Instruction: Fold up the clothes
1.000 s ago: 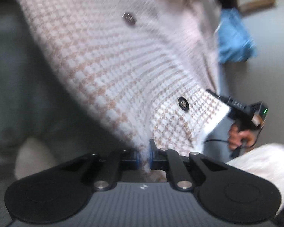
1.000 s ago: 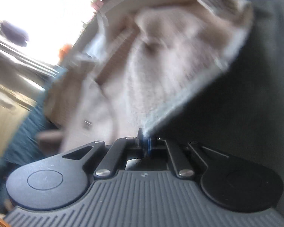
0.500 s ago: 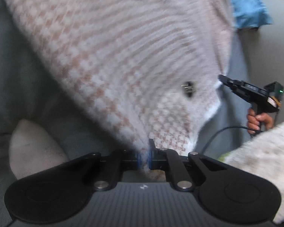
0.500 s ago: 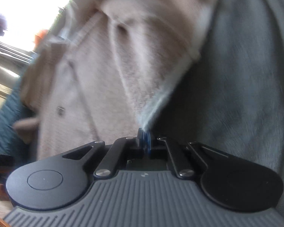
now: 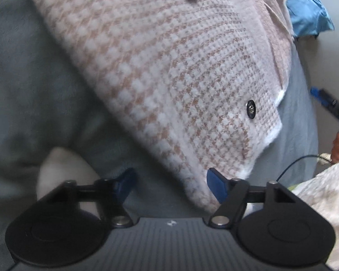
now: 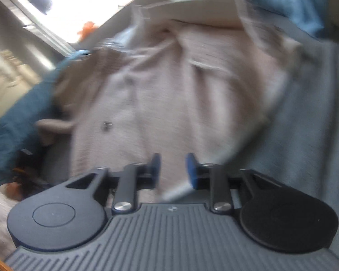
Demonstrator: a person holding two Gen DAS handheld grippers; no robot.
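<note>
A beige and white houndstooth jacket (image 5: pixel 169 72) with dark buttons (image 5: pixel 250 109) lies on a grey bed cover (image 5: pixel 34 79). My left gripper (image 5: pixel 169 183) is open, its blue pads on either side of the jacket's near hem corner, no longer pinching it. In the right wrist view the same jacket (image 6: pixel 180 94) appears blurred and plain beige, spread on the grey cover (image 6: pixel 309 124). My right gripper (image 6: pixel 173 171) is open, with the jacket's near edge lying loose between its jaws. The right gripper also shows at the left wrist view's right edge (image 5: pixel 325 100).
A blue garment (image 5: pixel 307 9) lies beyond the jacket. A white fluffy item (image 5: pixel 327 194) sits at the near right, and a pale patch (image 5: pixel 63 169) at the near left. A dark teal cloth (image 6: pixel 22 117) lies left in the right wrist view, under a bright window (image 6: pixel 83 2).
Both grippers were shut on the jacket's hem and have opened, letting it go. The jacket has come down to lie on the grey cover.
</note>
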